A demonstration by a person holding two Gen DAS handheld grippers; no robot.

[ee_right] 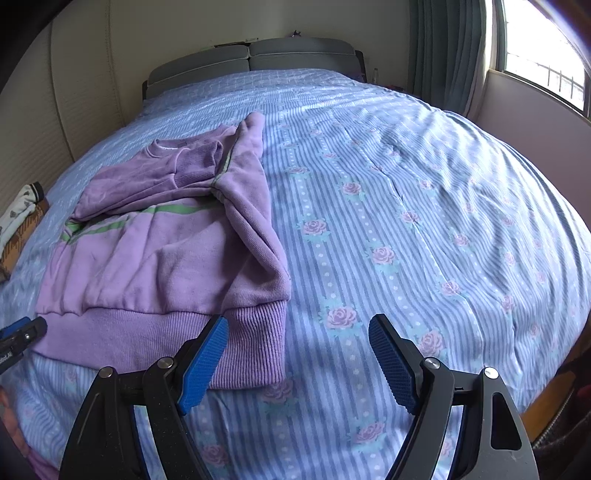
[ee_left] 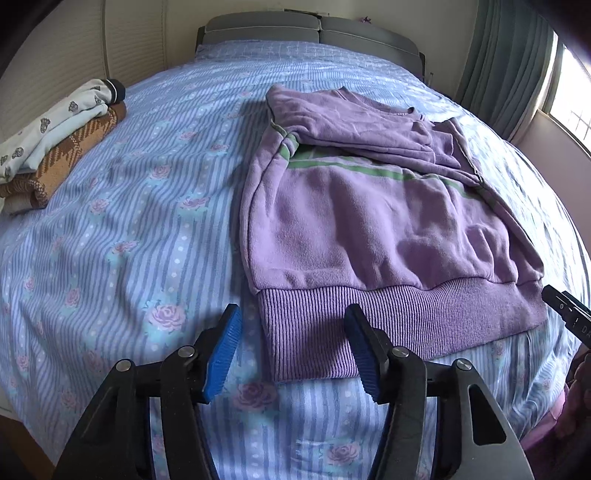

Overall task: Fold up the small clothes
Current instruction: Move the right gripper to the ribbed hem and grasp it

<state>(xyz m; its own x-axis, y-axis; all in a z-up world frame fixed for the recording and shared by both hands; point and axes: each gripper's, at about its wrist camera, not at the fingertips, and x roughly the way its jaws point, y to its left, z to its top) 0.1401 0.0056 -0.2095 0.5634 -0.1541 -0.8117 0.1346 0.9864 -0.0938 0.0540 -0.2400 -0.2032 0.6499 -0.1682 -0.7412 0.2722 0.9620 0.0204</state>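
A purple sweatshirt (ee_left: pixel 369 221) with a green stripe lies flat on the bed, both sleeves folded in over the chest, ribbed hem toward me. It also shows in the right wrist view (ee_right: pixel 159 258). My left gripper (ee_left: pixel 291 332) is open and empty, hovering over the hem's left corner. My right gripper (ee_right: pixel 297 339) is open and empty, over the hem's right corner. The right gripper's tip shows in the left wrist view (ee_left: pixel 565 310); the left gripper's tip shows in the right wrist view (ee_right: pixel 26 330).
The bed has a blue striped rose-print cover (ee_left: pixel 129 221). A pile of folded clothes (ee_left: pixel 55 144), white print on brown plaid, sits at the left edge. A grey headboard (ee_left: pixel 314 31) is at the back, and a curtain and window (ee_right: pixel 535 55) at the right.
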